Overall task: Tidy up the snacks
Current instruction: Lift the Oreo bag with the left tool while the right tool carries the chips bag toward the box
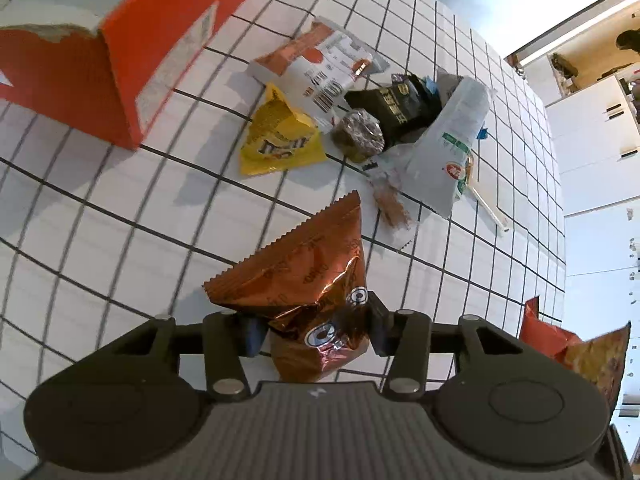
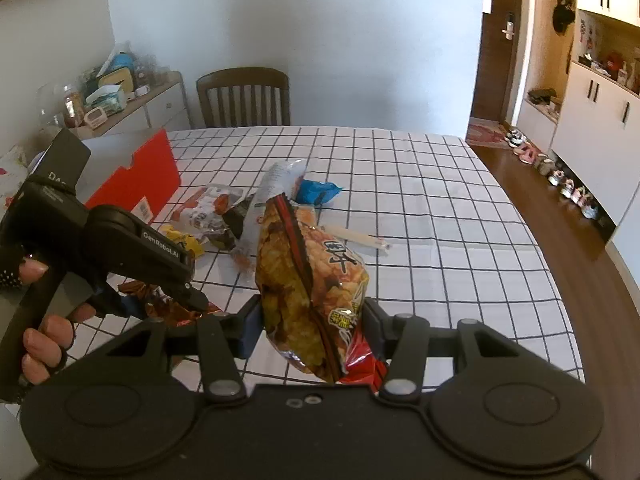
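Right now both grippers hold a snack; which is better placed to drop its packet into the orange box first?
Left, probably. The left gripper, shut on the copper packet, hangs beside the orange box. The right gripper, holding the chips bag, sits farther from it.

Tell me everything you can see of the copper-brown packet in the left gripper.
The copper-brown foil packet is a shiny, crinkled pouch with a zigzag-cut sealed edge and round blue-and-white logos near its lower end. The left gripper is clamped on that lower part, creasing the foil, with its sealed end pointing away over the checked tablecloth. In the right wrist view only a crumpled bit shows beneath the gripper.
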